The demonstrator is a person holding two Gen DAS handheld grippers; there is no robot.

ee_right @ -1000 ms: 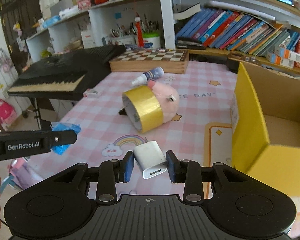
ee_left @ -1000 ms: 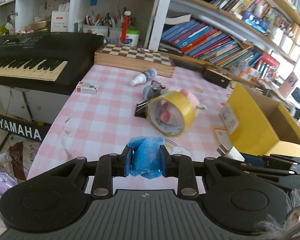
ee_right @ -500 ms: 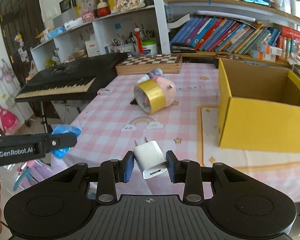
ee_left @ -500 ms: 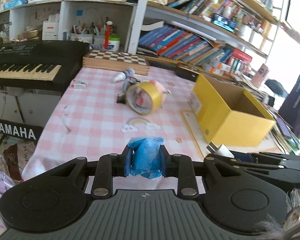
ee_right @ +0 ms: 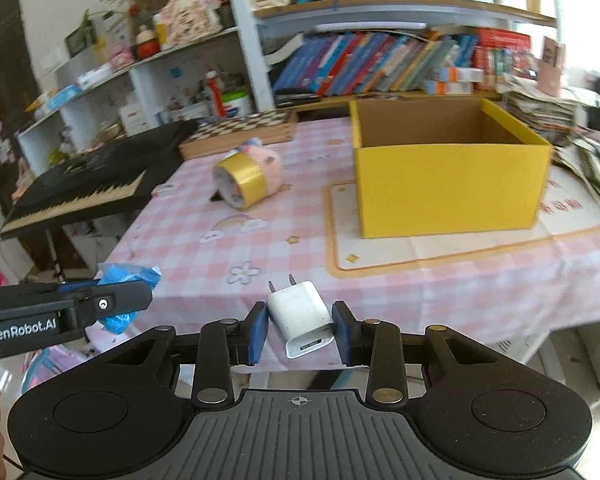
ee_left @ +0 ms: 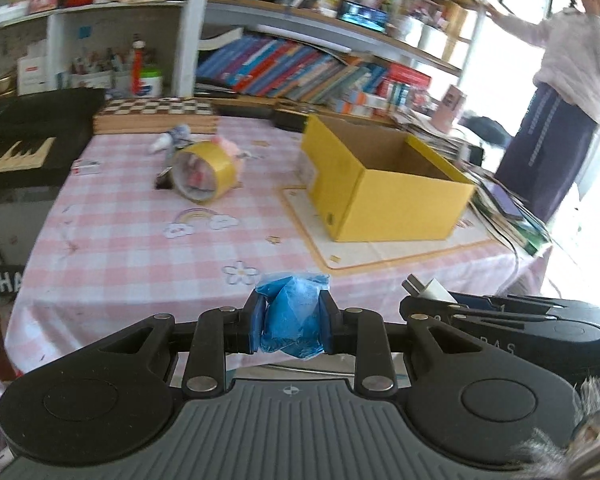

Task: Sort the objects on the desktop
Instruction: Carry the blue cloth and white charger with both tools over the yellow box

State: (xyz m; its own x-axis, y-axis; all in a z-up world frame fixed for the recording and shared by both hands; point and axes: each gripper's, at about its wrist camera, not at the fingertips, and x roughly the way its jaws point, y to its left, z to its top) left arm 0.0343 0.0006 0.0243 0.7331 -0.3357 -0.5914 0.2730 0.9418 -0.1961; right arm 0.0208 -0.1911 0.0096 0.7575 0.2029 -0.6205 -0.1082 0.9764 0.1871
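Fingers [ee_right: 258, 332] farther from yellow box [ee_right: 448, 188]

We see a surface [ee_right: 204, 240] under a pink checked cloth printed with a rainbow [ee_right: 236, 226] and a daisy [ee_right: 243, 273]. A chessboard [ee_right: 240, 130] lies along its far edge, and a pale mat with an orange border [ee_right: 452, 248] lies toward its right edge. Off the left edge stands a black keyboard [ee_right: 80, 184] with pale keys. Behind the far edge rise white shelves [ee_right: 140, 76] with jars, pens and boxes, and a long wooden shelf of slanting books [ee_right: 380, 64]. A heap of books and papers [ee_left: 508, 204] crowds the right edge. In the left wrist view, a girl in a pale top and dark skirt [ee_left: 560, 92] stands beyond it, by the bright window.
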